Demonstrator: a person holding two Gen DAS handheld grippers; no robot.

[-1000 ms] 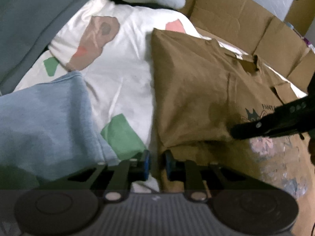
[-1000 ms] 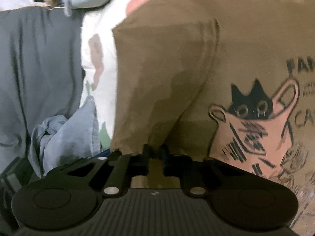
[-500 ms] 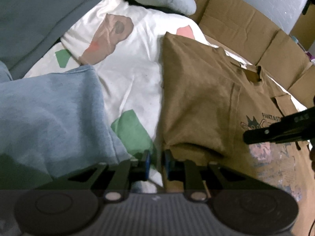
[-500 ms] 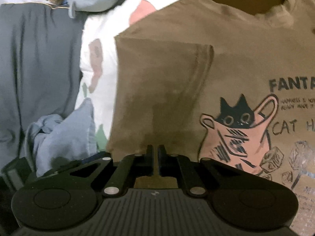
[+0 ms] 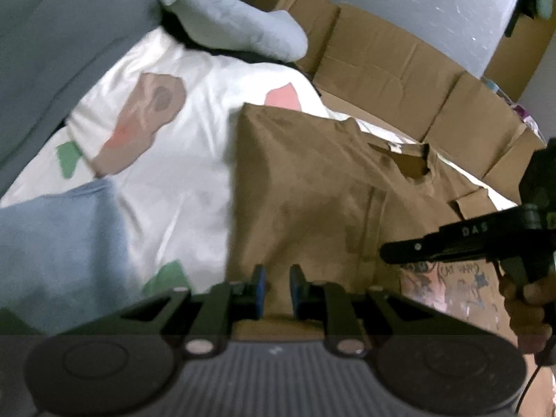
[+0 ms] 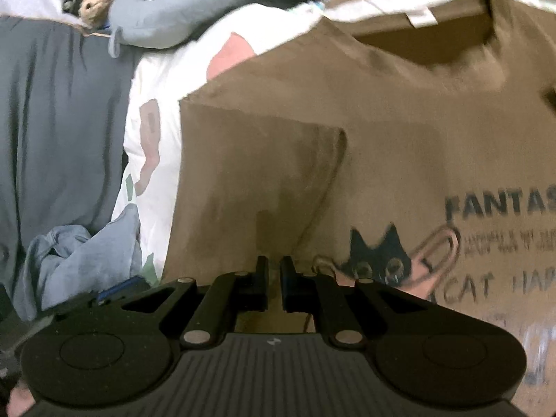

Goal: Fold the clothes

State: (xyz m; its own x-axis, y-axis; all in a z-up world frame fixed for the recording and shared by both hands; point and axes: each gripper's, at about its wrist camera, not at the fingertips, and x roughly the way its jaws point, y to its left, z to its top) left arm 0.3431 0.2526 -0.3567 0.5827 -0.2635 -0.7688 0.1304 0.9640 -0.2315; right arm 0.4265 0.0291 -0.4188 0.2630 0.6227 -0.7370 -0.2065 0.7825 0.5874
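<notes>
A brown T-shirt (image 5: 312, 191) with a cat print (image 6: 378, 253) lies flat on the white patterned bedding (image 5: 194, 160), collar toward the far side. Its left side and sleeve (image 6: 260, 173) are folded in over the front. My left gripper (image 5: 278, 286) hovers over the shirt's lower left part, its blue pads a small gap apart with only fabric showing behind them. My right gripper (image 6: 274, 278) sits low over the folded sleeve, fingers nearly together and holding nothing. In the left wrist view, the right gripper (image 5: 385, 253) reaches in from the right, held by a hand (image 5: 528, 305).
A light blue garment (image 5: 59, 250) lies bunched at the left of the shirt. A grey blanket (image 5: 52, 34) covers the far left. A grey-blue curved pillow (image 5: 236, 24) lies at the back. Flattened cardboard (image 5: 382, 59) borders the bedding's far side.
My left gripper has shifted right, from the shirt's folded left edge to over the shirt. The right wrist view has moved up toward the collar. The shirt has stayed put.
</notes>
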